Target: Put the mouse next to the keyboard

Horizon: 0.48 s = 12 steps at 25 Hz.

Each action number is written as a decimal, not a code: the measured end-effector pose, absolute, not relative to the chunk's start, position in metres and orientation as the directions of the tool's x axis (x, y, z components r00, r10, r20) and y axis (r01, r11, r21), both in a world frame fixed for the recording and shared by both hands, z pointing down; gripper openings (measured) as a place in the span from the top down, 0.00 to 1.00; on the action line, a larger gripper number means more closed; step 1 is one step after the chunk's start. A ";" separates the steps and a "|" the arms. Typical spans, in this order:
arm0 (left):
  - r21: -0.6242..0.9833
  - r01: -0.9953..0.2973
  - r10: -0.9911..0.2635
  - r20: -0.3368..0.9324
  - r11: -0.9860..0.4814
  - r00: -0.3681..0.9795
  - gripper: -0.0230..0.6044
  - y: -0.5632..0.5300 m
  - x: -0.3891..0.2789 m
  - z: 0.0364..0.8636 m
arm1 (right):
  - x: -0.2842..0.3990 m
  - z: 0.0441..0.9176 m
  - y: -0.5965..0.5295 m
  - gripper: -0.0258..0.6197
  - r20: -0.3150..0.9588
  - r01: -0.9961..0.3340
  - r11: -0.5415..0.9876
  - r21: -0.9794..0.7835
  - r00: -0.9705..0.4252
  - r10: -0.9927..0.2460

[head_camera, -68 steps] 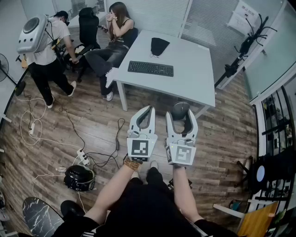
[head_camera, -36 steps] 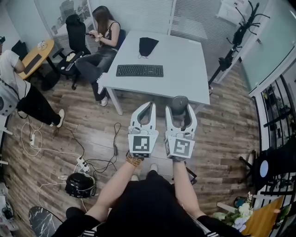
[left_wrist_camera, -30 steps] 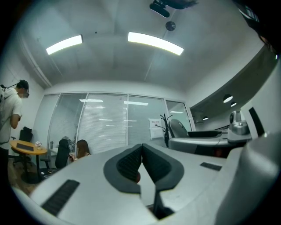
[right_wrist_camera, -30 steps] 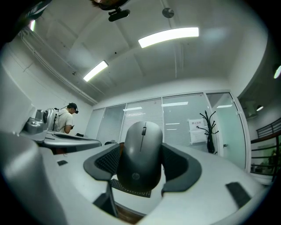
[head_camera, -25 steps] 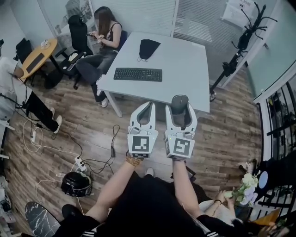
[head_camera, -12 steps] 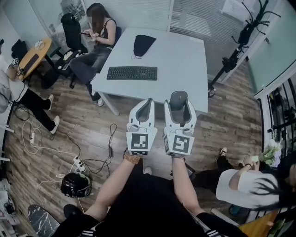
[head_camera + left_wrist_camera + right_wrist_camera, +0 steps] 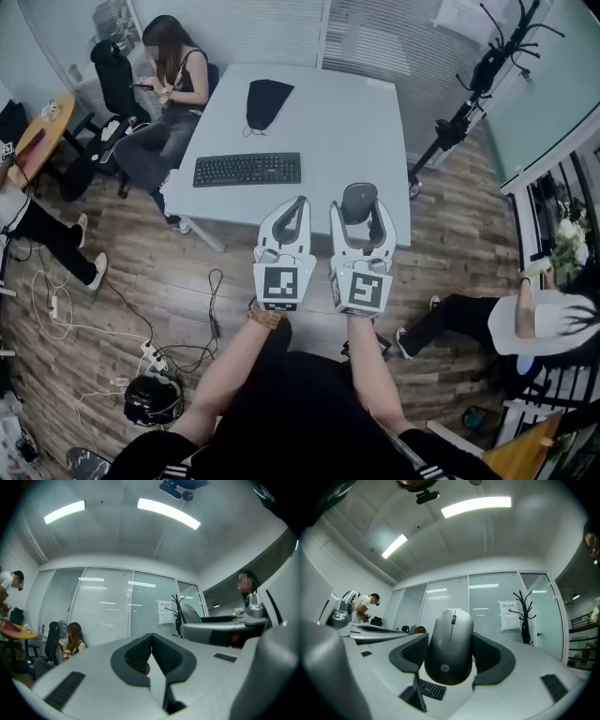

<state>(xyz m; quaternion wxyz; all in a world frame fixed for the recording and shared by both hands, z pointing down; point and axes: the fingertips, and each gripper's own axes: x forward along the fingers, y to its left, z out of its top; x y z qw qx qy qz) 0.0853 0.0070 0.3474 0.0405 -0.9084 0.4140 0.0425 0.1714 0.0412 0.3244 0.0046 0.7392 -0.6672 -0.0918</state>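
Observation:
My right gripper (image 7: 360, 208) is shut on a dark grey mouse (image 7: 359, 201), held in the air over the near right edge of the white table (image 7: 366, 131). In the right gripper view the mouse (image 7: 451, 645) fills the space between the dark pads. A black keyboard (image 7: 247, 169) lies on the table's near left part, and a corner of the keyboard (image 7: 431, 689) shows below the mouse. My left gripper (image 7: 292, 212) hangs beside the right one, shut with nothing in it; its pads (image 7: 136, 656) meet.
A black pouch (image 7: 266, 99) lies at the table's far side. One person sits on a chair (image 7: 165, 70) at the table's far left. Another person (image 7: 520, 319) crouches on the floor to my right. A coat stand (image 7: 469, 98) stands right of the table. Cables (image 7: 141, 328) cross the wood floor.
I have walked closer to the table; it now sits right under the grippers. The mouse stays gripped in the right gripper. A person has come into view at the right.

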 end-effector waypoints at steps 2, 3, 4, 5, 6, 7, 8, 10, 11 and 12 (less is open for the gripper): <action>-0.036 -0.749 -0.743 -0.106 -0.662 0.661 0.94 -0.014 0.091 0.348 | 0.176 0.328 0.021 0.51 -0.130 -0.985 -0.107 0.134 0.090 -0.987; -0.035 -0.745 -0.739 -0.104 -0.666 0.666 0.94 -0.023 0.093 0.348 | 0.178 0.331 0.011 0.50 -0.129 -0.985 -0.106 0.136 0.089 -0.988; -0.035 -0.741 -0.735 -0.103 -0.670 0.670 0.94 -0.033 0.095 0.350 | 0.180 0.333 0.002 0.50 -0.128 -0.985 -0.109 0.137 0.091 -0.988; -0.035 -0.738 -0.732 -0.103 -0.674 0.673 0.94 -0.041 0.096 0.351 | 0.181 0.334 -0.007 0.51 -0.127 -0.984 -0.112 0.139 0.095 -0.987; -0.035 -0.736 -0.731 -0.102 -0.676 0.675 0.94 -0.049 0.096 0.352 | 0.181 0.335 -0.014 0.51 -0.126 -0.983 -0.116 0.142 0.098 -0.987; -0.034 -0.736 -0.730 -0.102 -0.677 0.676 0.94 -0.058 0.096 0.354 | 0.182 0.335 -0.022 0.51 -0.126 -0.982 -0.118 0.145 0.100 -0.987; -0.032 -0.735 -0.729 -0.103 -0.677 0.676 0.94 -0.066 0.096 0.355 | 0.182 0.336 -0.030 0.50 -0.125 -0.981 -0.120 0.150 0.102 -0.987; -0.026 -0.734 -0.728 -0.106 -0.679 0.677 0.94 -0.084 0.096 0.356 | 0.183 0.336 -0.046 0.51 -0.122 -0.980 -0.125 0.158 0.106 -0.987; -0.025 -0.733 -0.727 -0.108 -0.680 0.678 0.94 -0.092 0.096 0.356 | 0.183 0.336 -0.054 0.51 -0.121 -0.979 -0.128 0.161 0.109 -0.987; -0.025 -0.731 -0.725 -0.110 -0.681 0.679 0.94 -0.101 0.096 0.356 | 0.184 0.336 -0.063 0.51 -0.120 -0.978 -0.131 0.162 0.113 -0.986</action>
